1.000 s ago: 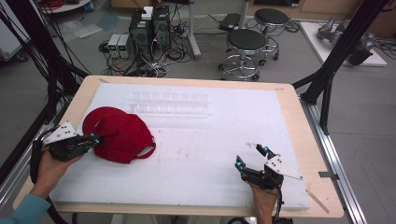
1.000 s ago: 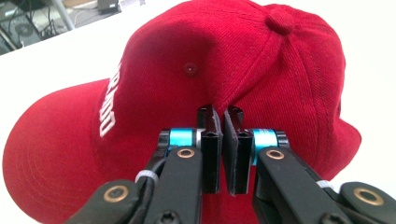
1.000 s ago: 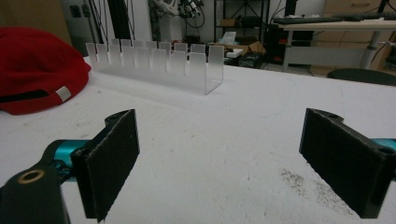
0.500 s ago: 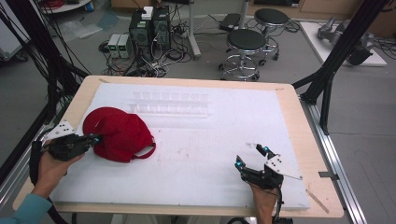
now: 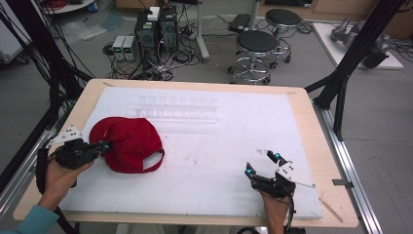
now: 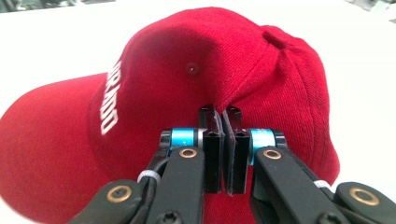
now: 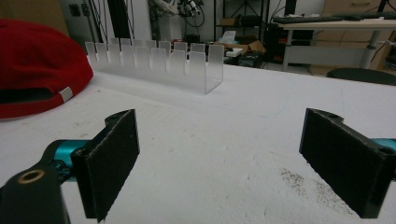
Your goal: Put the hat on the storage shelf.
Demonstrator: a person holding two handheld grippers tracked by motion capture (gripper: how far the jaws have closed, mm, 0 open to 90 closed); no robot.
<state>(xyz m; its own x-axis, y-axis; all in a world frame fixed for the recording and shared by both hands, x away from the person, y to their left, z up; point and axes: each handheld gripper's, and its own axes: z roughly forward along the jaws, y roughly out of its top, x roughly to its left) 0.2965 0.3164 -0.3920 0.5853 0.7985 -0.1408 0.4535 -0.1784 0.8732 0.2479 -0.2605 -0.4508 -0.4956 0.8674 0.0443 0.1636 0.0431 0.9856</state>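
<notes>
L gripper (image 6: 223, 154) clamped tight on a pinch of fabric at the crown of the red cap (image 5: 127, 142), jaws nearly together w/ cloth fold between them. Cap sits on the white foam mat (image 5: 204, 161) at approx 9 o'clock of the mat, brim toward 5 o'clock, near the mat's L edge. R gripper (image 5: 263, 164) spread wide, nothing in it, resting at approx 5 o'clock near the front edge. Step, by my read: cap grasped, lift/carry just starting. Next move prob needs a steady raise w/o losing the thin fabric pinch; R could come in to support the brim. Clear acrylic slotted rack (image 5: 178, 108) at 12 o'clock, well apart from the cap. Centre and R half of the mat is open room; keep off the L edge and wooden table rim (image 5: 311, 126).
</notes>
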